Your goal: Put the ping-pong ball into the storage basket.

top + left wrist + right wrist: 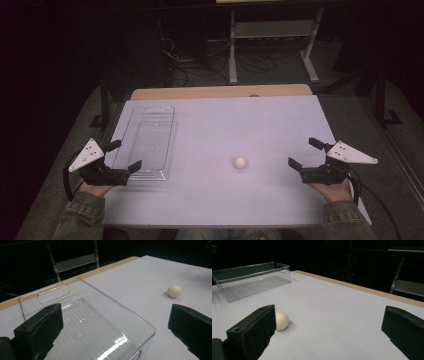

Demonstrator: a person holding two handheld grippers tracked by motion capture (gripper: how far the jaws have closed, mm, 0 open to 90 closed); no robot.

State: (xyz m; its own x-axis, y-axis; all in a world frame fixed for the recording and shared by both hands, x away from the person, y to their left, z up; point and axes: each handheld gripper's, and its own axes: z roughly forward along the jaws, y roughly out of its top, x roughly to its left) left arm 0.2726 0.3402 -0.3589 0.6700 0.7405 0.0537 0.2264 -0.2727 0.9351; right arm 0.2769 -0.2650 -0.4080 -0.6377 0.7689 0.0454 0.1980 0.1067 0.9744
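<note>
- The right tool point(305, 153) hangs at the right edge of the tabletop point(260, 120), its jaws wide apart and holding nothing.
- The left tool point(124, 156) sits at the left edge, jaws also spread wide and empty, just beside the near end of the clear bin point(145, 142).
- The white ball point(240, 162) rests on the bare tabletop, a little right of the middle and toward the near edge, between the two tools and nearer the right one.
- In the right gripper view the ball point(281, 321) lies ahead, partly behind the left jaw and not between the jaws, so the tool is not yet lined up on it.
- The clear bin stands empty along the left edge, well apart from the ball point(174, 291).
- My reading: this is the start of the reach, with nothing grasped; the work looks like fetching the ball and dropping it in the bin.
- The next move calls for swinging the right tool toward the ball until it sits between the jaws, then closing gently, since a round, light ball may roll off at a nudge.
</note>
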